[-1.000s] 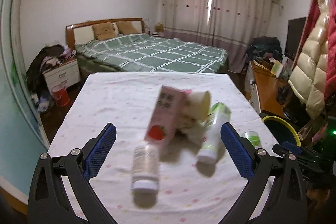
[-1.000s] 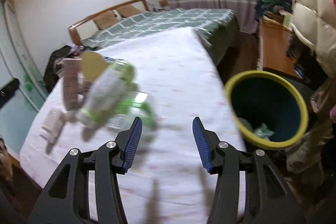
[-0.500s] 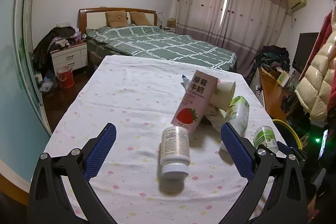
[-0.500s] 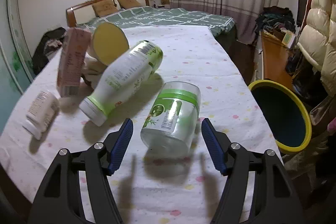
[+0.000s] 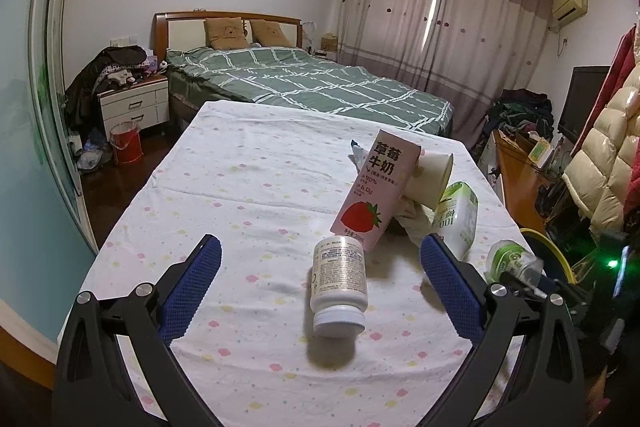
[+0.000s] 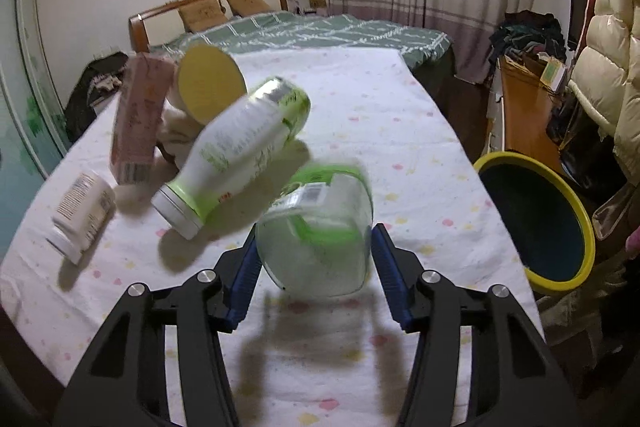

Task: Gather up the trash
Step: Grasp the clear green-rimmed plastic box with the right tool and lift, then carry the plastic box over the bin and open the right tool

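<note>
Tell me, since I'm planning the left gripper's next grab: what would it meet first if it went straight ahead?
Probably the white pill bottle, lying on its side on the table between the open left gripper fingers; the pink milk carton stands just beyond.

The right gripper [image 6: 314, 267] has swung off the yellow-rimmed bin [image 6: 560, 279] and onto the clear jar with the green label [image 6: 316, 231]; half a second back its jaws straddled the jar with room to spare, and now they are closing, blue pads right at its sides, the jar blurred. On the left, the left gripper [image 5: 320, 279] has pulled in toward the white pill bottle [image 5: 339, 285], which now lies sharp between its wide-spread fingers.
</note>
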The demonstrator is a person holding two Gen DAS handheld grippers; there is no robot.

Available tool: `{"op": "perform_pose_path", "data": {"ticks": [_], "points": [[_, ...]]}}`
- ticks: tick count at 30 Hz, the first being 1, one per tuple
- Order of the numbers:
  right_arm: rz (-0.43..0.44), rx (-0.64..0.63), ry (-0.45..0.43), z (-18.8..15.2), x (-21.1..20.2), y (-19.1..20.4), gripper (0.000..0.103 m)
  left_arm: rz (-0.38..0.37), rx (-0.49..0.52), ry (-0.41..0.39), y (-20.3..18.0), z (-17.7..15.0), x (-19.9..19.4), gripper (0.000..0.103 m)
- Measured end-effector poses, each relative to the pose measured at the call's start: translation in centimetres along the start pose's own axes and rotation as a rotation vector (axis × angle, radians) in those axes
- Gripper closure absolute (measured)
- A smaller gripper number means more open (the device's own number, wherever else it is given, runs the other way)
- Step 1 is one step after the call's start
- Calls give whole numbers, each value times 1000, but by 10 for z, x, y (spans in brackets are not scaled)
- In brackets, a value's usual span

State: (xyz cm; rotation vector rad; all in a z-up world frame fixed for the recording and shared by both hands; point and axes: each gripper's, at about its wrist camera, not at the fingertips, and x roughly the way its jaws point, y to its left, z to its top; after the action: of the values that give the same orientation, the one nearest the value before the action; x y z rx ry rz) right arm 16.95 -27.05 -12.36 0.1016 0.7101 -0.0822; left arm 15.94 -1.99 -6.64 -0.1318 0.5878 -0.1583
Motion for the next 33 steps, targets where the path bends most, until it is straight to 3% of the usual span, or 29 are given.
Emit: {"op": "perform_pose_path", "data": {"ticks": [16, 25, 33], "points": [[112, 59, 13, 2, -19, -23, 53, 5, 32, 26, -17, -5, 7, 5], [129, 142, -18, 11, -29, -55, 53, 4, 48, 58, -26, -10, 21, 5], [-33, 260, -73, 24, -26, -127, 53, 4, 73, 97, -36, -15, 39, 5]]}}
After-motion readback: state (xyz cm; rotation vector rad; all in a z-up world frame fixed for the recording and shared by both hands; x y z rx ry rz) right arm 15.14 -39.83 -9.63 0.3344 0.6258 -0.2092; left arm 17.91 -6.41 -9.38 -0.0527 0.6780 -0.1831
